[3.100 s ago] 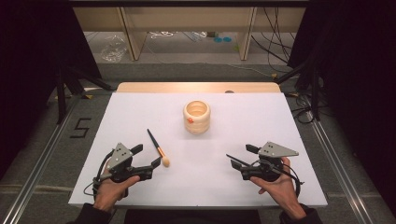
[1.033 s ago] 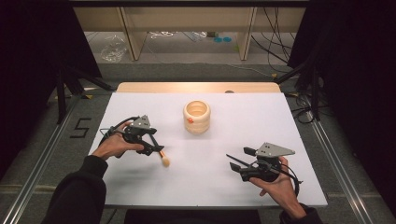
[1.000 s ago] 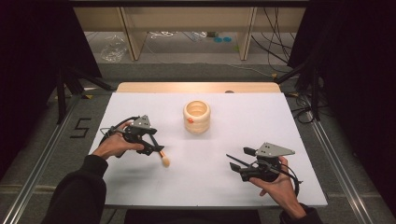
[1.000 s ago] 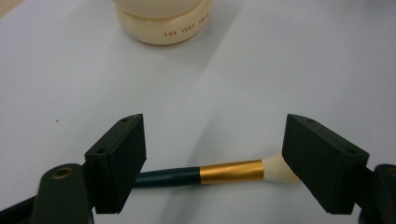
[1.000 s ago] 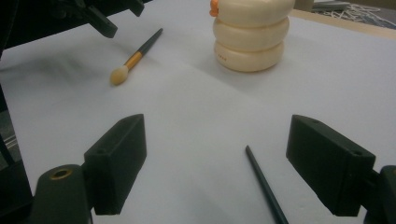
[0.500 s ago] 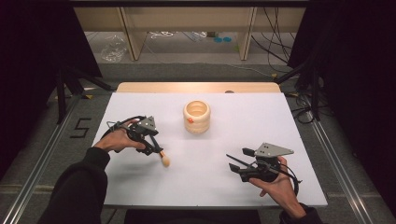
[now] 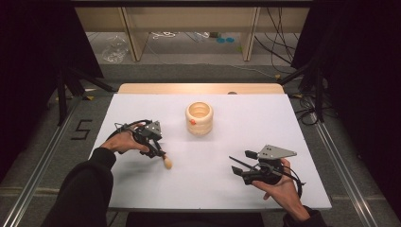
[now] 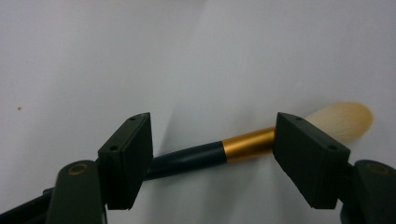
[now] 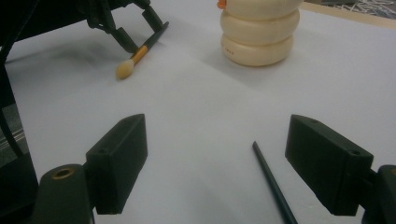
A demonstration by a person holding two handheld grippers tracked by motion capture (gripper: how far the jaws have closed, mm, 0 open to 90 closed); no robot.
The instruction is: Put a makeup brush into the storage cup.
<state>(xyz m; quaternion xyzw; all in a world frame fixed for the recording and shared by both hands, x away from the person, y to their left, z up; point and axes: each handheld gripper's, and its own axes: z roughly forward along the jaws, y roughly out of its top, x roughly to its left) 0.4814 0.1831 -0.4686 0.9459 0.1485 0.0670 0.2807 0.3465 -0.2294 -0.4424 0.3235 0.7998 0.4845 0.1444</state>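
Note:
A makeup brush (image 8: 243, 142) with a dark handle, gold ferrule and pale bristles lies on the white table (image 7: 283, 127). My left gripper (image 7: 158, 152) is lowered over it, pointing down. In the left gripper view (image 8: 214, 128) the jaws have just been closing. They stand apart on either side of the handle, and the pads do not press on it. A cream ribbed holder (image 7: 199, 118) stands upright at mid-table, beyond and right of the brush (image 7: 165, 162). My right gripper (image 7: 235, 168) rests open near the front right, and a thin dark rod (image 9: 273, 186) lies between its jaws (image 9: 219, 130).
In the right gripper view the holder (image 9: 259, 32) sits straight ahead and the brush (image 9: 135, 56) lies far left under the other gripper. A wooden strip (image 7: 198, 88) borders the table's far edge. Metal rails (image 7: 340, 165) run along both sides.
The left hand has come from the front edge up to the brush and settled over its handle. The right hand and the holder have stayed where they were.

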